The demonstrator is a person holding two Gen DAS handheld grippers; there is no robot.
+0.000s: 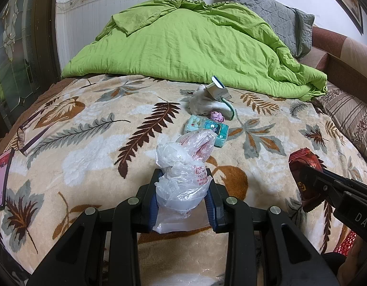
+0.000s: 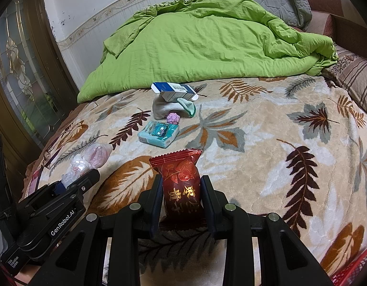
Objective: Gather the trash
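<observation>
My left gripper (image 1: 183, 178) is shut on a crumpled clear plastic bag (image 1: 183, 166) with red print, held above the leaf-patterned blanket (image 1: 88, 124). My right gripper (image 2: 181, 183) is shut on a dark red snack wrapper (image 2: 181, 181) with gold lettering. Each gripper shows in the other's view: the right one with the wrapper (image 1: 305, 164) at the right edge, the left one (image 2: 71, 181) at the lower left. Farther up the bed lie a teal tissue pack (image 2: 158, 132), a purple paper ball (image 2: 173, 118), a white sock (image 2: 166, 108) and a blue-white carton (image 2: 174, 90).
A green quilt (image 1: 188, 43) is heaped across the back of the bed, with a grey pillow (image 1: 274, 16) behind it. A phone (image 1: 1, 178) and glasses (image 1: 23, 131) lie at the left edge. A red basket (image 2: 350, 269) shows at the lower right. A glass-panelled door (image 2: 21, 71) stands left.
</observation>
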